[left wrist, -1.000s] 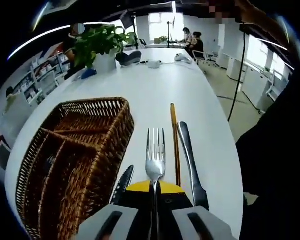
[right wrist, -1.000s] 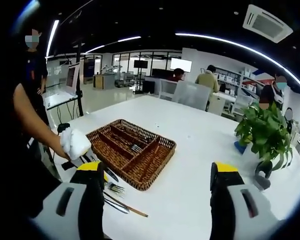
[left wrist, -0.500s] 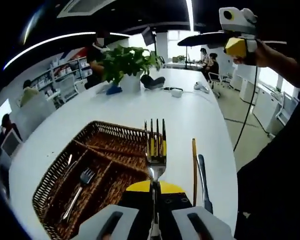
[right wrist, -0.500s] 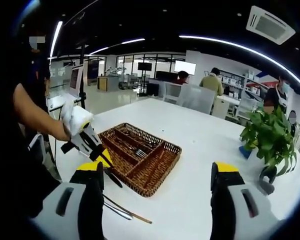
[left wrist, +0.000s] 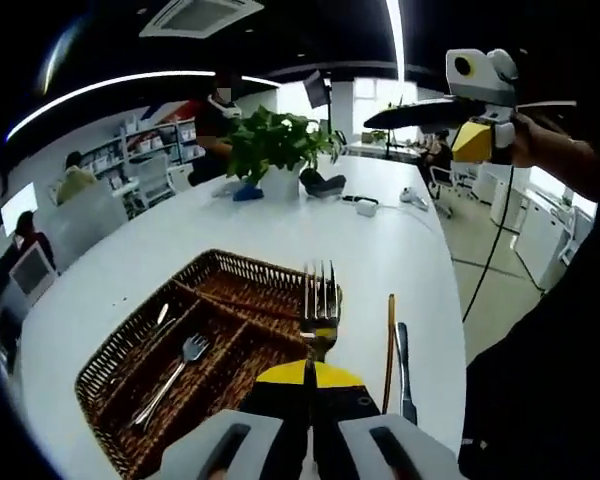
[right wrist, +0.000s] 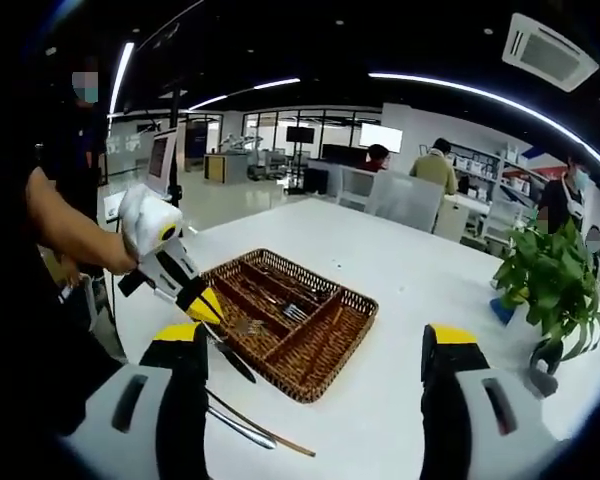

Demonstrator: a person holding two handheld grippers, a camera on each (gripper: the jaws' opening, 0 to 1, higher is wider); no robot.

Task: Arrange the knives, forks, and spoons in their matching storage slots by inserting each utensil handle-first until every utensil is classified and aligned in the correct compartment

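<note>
**Fork held tines-forward over the basket**

My left gripper (left wrist: 307, 425) pinches a silver fork (left wrist: 318, 318) above the brown wicker tray (left wrist: 130, 345), tines at 12 o'clock; I judge handle-first insertion could fail. My right gripper (right wrist: 310, 400) hangs wide apart. A wooden chopstick (left wrist: 389, 338) and knife (left wrist: 403, 362) lie at 3 o'clock on the white table (left wrist: 380, 240).

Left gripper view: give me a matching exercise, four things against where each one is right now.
Things:
1. fork
2. second fork
3. knife
4. plant

Places:
A. lying in the basket
B. on the table right of the basket
C. held in the left gripper
D. far end of the table

Pairs: 1-C, 2-A, 3-B, 4-D
</note>
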